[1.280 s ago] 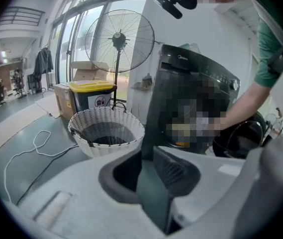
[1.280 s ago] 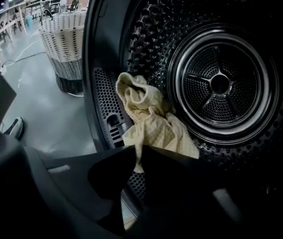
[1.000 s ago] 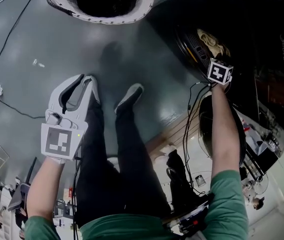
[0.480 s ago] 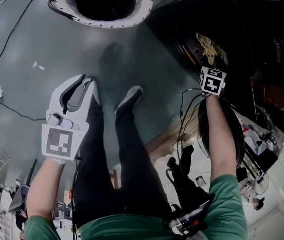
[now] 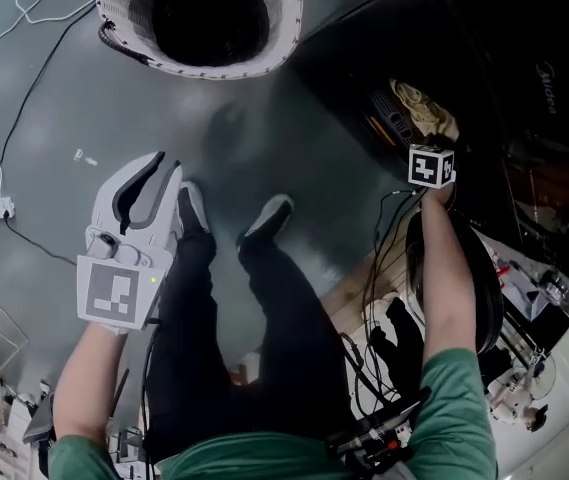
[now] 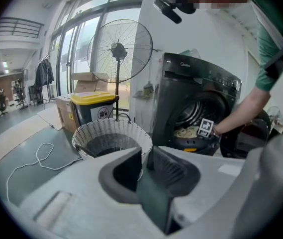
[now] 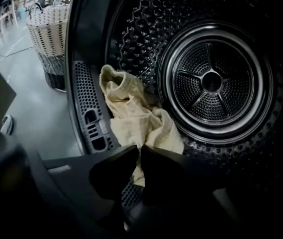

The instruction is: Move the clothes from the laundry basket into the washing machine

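Note:
The white wicker laundry basket [image 5: 291,30] stands on the floor at the top of the head view; its inside looks dark. It also shows in the left gripper view [image 6: 112,129]. A cream cloth [image 7: 131,113] lies in the mouth of the black washing machine [image 5: 524,88], draped over the drum's rim. My right gripper [image 7: 139,152] points into the drum [image 7: 211,81]. Its jaws are closing and stand almost together, and the cloth lies just past the tips. My left gripper [image 5: 167,165] hovers above the floor, away from the basket, its jaws a narrow gap apart and empty.
The machine's round door [image 5: 479,288] hangs open beside my right arm. White cable [image 5: 4,68] runs over the grey floor at the left. My shoes [image 5: 264,216] stand between the grippers. A standing fan [image 6: 119,49] and a yellow-lidded bin [image 6: 94,106] are behind the basket.
My right gripper shifted a little beside the drum mouth, while the cream cloth stayed in the opening. My left gripper drifted slightly, and my feet moved a small step.

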A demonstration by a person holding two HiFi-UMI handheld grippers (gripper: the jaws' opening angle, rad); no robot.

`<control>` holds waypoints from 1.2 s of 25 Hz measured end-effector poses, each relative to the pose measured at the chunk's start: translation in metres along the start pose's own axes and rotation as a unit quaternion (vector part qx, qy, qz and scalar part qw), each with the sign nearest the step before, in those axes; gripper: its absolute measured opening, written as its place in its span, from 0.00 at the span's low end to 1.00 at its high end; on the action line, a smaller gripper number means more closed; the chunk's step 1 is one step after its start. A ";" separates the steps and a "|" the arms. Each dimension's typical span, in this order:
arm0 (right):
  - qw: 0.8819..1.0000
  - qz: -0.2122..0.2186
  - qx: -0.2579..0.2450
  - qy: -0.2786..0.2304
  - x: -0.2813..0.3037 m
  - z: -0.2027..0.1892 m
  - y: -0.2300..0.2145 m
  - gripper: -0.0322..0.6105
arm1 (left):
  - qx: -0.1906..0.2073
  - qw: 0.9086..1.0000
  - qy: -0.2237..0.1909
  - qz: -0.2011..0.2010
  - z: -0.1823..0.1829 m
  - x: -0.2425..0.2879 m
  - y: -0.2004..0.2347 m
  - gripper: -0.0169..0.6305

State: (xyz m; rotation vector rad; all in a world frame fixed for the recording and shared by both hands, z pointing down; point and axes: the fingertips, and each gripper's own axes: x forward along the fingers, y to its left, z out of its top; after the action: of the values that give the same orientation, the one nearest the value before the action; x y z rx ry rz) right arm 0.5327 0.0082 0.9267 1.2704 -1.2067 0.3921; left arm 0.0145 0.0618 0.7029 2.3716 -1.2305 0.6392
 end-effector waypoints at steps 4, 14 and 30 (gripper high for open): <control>0.998 -0.047 -0.023 0.017 0.020 0.016 -0.032 0.09 | -0.006 1.000 0.000 0.004 -0.012 0.000 -0.004 0.14; 1.000 -0.013 0.021 -0.004 0.000 0.018 -0.030 0.27 | -0.029 0.999 0.013 0.016 -0.014 -0.015 0.002 0.14; 0.996 0.049 0.061 -0.048 -0.062 0.002 0.038 0.35 | -0.034 0.999 0.022 -0.023 0.017 -0.015 -0.009 0.14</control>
State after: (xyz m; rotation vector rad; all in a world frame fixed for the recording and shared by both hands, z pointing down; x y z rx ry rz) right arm 0.4776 0.0418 0.8931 1.3498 -1.3477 0.4871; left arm 0.0179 0.0674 0.6789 2.3114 -1.1567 0.6213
